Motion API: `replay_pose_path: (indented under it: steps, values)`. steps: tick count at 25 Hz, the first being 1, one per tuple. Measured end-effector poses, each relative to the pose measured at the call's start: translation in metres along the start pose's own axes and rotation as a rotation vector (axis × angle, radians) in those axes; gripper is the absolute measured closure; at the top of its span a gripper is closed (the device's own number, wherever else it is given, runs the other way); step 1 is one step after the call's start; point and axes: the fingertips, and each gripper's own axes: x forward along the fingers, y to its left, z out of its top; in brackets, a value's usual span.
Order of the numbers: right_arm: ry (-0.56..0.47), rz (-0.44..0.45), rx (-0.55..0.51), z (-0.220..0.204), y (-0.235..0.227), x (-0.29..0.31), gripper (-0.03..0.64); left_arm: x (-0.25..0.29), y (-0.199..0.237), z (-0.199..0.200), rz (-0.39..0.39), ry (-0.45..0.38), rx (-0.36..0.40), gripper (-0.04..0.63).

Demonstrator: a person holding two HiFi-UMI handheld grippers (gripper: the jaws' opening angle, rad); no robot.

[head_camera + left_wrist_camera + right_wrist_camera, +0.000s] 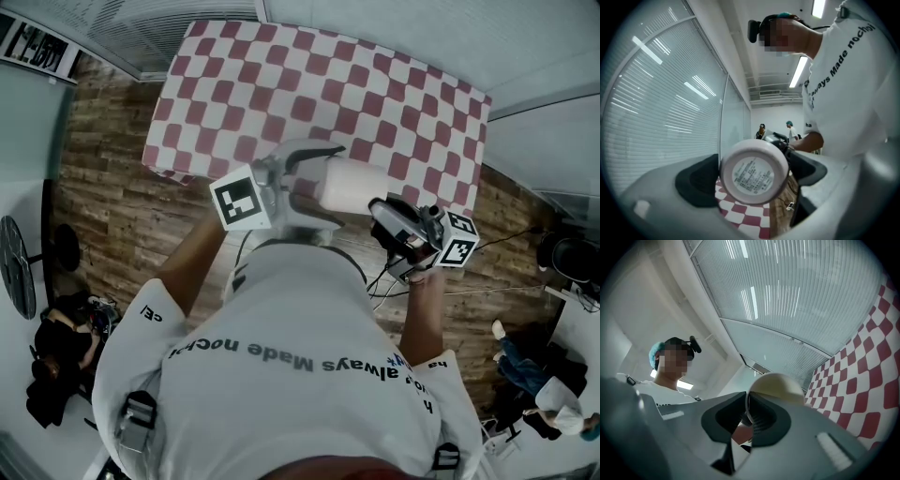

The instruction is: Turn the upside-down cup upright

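A white cup [354, 185] hangs on its side in the air over the near edge of the red-and-white checked table [309, 84]. My right gripper [380, 212] is shut on the cup's rim; in the right gripper view the thin rim [749, 414] runs between the two dark pads and the cup's rounded wall [780, 383] rises beyond them. My left gripper [311, 180] stands open around the cup's other end. In the left gripper view the labelled bottom of the cup [753, 174] faces the camera, between widely spread jaws.
Wooden floor [112, 187] surrounds the table, with a cable [487, 286] to the right. A standing fan [19, 267] and seated people are at the left and right edges. Window blinds [656, 108] run along the wall behind the table.
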Motion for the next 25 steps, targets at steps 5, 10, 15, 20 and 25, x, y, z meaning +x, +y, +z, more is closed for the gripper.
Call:
replay_pose_path:
  steps: [5, 10, 15, 20, 25]
  values:
    - [0.005, 0.016, 0.016, -0.0004, 0.0004, 0.001, 0.594, 0.0044, 0.0018, 0.0015, -0.003, 0.002, 0.037, 0.131]
    - [0.011, 0.041, 0.025, -0.0007, 0.0042, 0.0014, 0.59, 0.0046, -0.0017, 0.0035, -0.021, 0.001, 0.097, 0.144]
    - [0.011, 0.065, 0.04, -0.0027, 0.0061, 0.0013, 0.588, 0.0017, -0.0051, 0.0067, -0.021, -0.01, 0.11, 0.147]
    - [0.026, 0.075, 0.054, -0.001, 0.008, 0.0046, 0.557, 0.0021, -0.0049, 0.0061, -0.027, -0.021, 0.083, 0.149]
    - [0.052, 0.067, 0.055, -0.0001, 0.0089, 0.0043, 0.525, 0.0017, -0.0058, 0.005, -0.024, -0.042, 0.055, 0.149]
